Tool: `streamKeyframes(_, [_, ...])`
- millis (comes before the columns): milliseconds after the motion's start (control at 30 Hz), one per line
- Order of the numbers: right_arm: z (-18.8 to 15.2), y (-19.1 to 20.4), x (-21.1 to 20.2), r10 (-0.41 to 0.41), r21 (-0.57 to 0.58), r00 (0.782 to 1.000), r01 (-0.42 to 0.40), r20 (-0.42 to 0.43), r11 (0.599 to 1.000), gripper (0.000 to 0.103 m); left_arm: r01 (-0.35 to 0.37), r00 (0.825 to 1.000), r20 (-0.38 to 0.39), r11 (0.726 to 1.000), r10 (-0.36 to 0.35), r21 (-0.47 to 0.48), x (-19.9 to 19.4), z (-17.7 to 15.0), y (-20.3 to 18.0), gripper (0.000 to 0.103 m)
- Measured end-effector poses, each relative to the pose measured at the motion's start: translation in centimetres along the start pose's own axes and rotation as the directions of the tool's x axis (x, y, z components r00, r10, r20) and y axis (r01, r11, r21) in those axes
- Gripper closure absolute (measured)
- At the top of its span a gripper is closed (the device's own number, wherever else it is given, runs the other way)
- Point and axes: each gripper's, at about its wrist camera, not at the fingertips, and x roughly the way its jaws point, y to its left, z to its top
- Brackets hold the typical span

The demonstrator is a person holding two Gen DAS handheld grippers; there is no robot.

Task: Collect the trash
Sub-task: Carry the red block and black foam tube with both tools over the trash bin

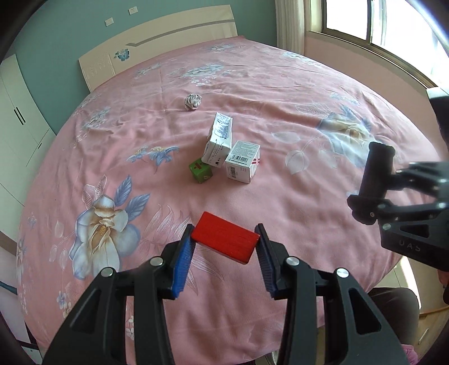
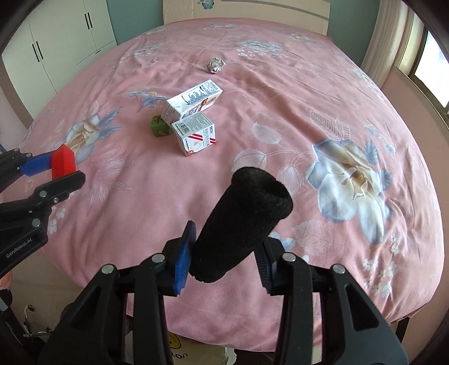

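My left gripper is shut on a red block and holds it above the near part of the pink bed. My right gripper is shut on a black fuzzy cylinder; it also shows in the left wrist view. In the middle of the bed lie a white milk carton, a white medicine box and a small green cube, close together. A crumpled paper ball lies farther back. The left gripper with the red block shows at the left of the right wrist view.
A cream headboard stands behind the bed. White wardrobes stand at the left, a window with a curtain at the right. A cardboard box sits on the floor below the bed's near edge.
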Motion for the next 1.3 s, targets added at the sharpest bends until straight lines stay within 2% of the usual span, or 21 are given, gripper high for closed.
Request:
streamKeyframes(200, [-0.5, -0.1, -7.8, -0.02, -0.068, 0.994, 0.027, 0.107, 0.997, 0.061, -0.037, 0.998, 0.052, 0.999, 0.037, -0.003, -6.5, 0.2, -1.9, 0.058])
streamKeyframes(467, [-2.5, 1.1, -17.0, -0.046, -0.157, 0.974, 0.082, 0.223, 0.984, 0.061, -0.104, 0.99, 0.093, 0.994, 0.106, -0.026, -13.6, -0.7, -2.7, 0.058])
streamKeyframes(667, [-4.8, 2.0, -22.4, -0.043, -0.203, 0.958, 0.103, 0.283, 0.974, 0.061, -0.108, 0.984, 0.139, 0.993, 0.114, -0.049, -19.1, -1.9, -3.3, 0.058])
streamKeyframes(1000, [-9.0, 3.0, -28.7, -0.021, -0.255, 0.941, 0.113, 0.338, 0.96, 0.061, -0.104, 0.973, 0.199, 0.993, 0.114, -0.063, -25.1, -4.4, -4.1, 0.058])
streamKeyframes(1133, [-10.4, 3.4, -29.5, -0.015, -0.275, 0.938, 0.117, 0.346, 0.954, 0.061, -0.083, 0.975, 0.203, 0.995, 0.094, -0.063, -25.9, -5.9, -4.4, 0.058])
streamKeyframes(1300, [-12.2, 4.2, -29.6, -0.005, -0.303, 0.94, 0.115, 0.341, 0.946, 0.061, -0.058, 0.983, 0.171, 0.997, 0.067, -0.058, -25.2, -7.6, -5.0, 0.058])
